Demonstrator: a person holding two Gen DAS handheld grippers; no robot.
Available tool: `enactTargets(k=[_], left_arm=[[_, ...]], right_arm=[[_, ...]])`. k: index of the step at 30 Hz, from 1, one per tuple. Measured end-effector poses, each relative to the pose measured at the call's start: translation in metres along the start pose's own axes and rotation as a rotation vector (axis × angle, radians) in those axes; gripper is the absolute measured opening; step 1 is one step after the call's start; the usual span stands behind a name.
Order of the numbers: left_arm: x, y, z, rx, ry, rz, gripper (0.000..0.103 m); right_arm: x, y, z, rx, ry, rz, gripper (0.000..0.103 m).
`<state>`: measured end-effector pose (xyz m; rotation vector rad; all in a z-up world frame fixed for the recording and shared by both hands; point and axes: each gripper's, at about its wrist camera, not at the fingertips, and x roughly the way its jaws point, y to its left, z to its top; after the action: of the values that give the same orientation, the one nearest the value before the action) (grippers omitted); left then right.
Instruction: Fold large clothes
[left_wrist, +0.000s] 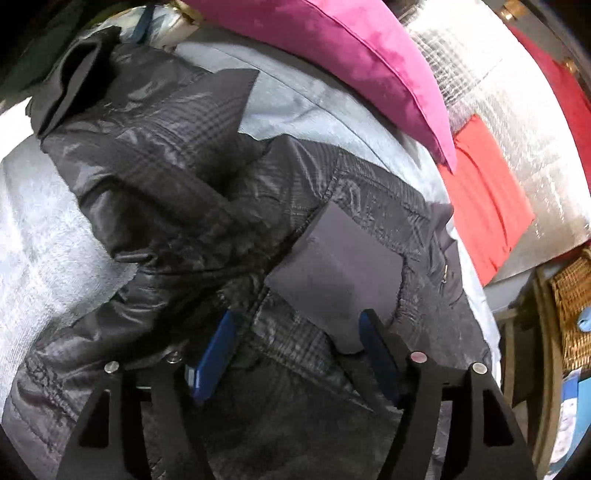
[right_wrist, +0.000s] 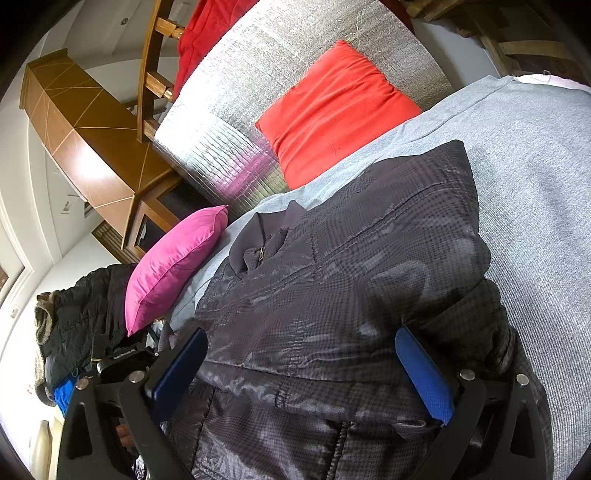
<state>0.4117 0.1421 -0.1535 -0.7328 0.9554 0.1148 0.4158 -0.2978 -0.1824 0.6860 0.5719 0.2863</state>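
Your dark checked jacket (left_wrist: 192, 177) lies spread on the grey bed cover (left_wrist: 48, 236), collar end toward the pink cushion (right_wrist: 173, 266). Your left gripper (left_wrist: 295, 343) stands over the jacket with jaws apart; the blue pads (left_wrist: 216, 354) sit either side of a plain dark patch (left_wrist: 332, 273) (a pocket flap, maybe), not pinching it. Your right gripper (right_wrist: 301, 373) is spread wide over the jacket's lower part, a fold of fabric between its pads (right_wrist: 424, 373); grip can't be confirmed. Red cushion (right_wrist: 332, 110) rests against a silver quilted mat (right_wrist: 258, 74). Another dark garment (right_wrist: 81, 317) is heaped beyond the pink cushion.
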Motion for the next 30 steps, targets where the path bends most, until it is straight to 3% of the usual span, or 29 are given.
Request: enactTargets(k=[4,9,11,12,13,15,20,25,28,30], left_arm=[[-0.009,-0.011,0.000,0.004,-0.015,-0.004,0.080],[0.022,-0.025,0.008,0.031,0.047,0.016,0.080],[0.027,-0.023,0.008,0.018,0.020,0.015,0.078],[0.027,-0.025,0.009,0.037,0.002,0.013,0.049],[0.028,-0.029,0.009,0.064,0.005,0.023,0.011],[0.022,-0.034,0.010,0.095,-0.016,0.024,0.009],[-0.026,-0.048,-0.019,0.223,-0.201,0.052,0.009],[0.019,-0.022,-0.031,0.226,-0.140,0.160,0.012],[0.026,-0.028,-0.045,0.322,-0.227,0.196,0.013],[0.029,-0.031,-0.048,0.342,-0.242,0.210,0.013]], right_arm=[[0.000,0.000,0.000,-0.001,0.000,-0.001,0.103],[0.000,0.000,0.000,-0.002,0.000,-0.002,0.103],[0.001,0.000,0.000,-0.002,0.000,-0.002,0.103],[0.001,0.000,0.000,-0.002,0.000,-0.003,0.103],[0.001,0.000,0.000,-0.003,0.000,-0.003,0.103],[0.001,0.000,0.000,-0.002,0.000,-0.003,0.103],[0.001,0.000,0.000,-0.002,0.000,-0.004,0.103],[0.001,0.001,0.000,-0.006,0.004,-0.009,0.103],[0.002,0.002,0.000,-0.010,0.009,-0.014,0.103],[0.003,0.002,-0.001,-0.011,0.012,-0.017,0.103]])
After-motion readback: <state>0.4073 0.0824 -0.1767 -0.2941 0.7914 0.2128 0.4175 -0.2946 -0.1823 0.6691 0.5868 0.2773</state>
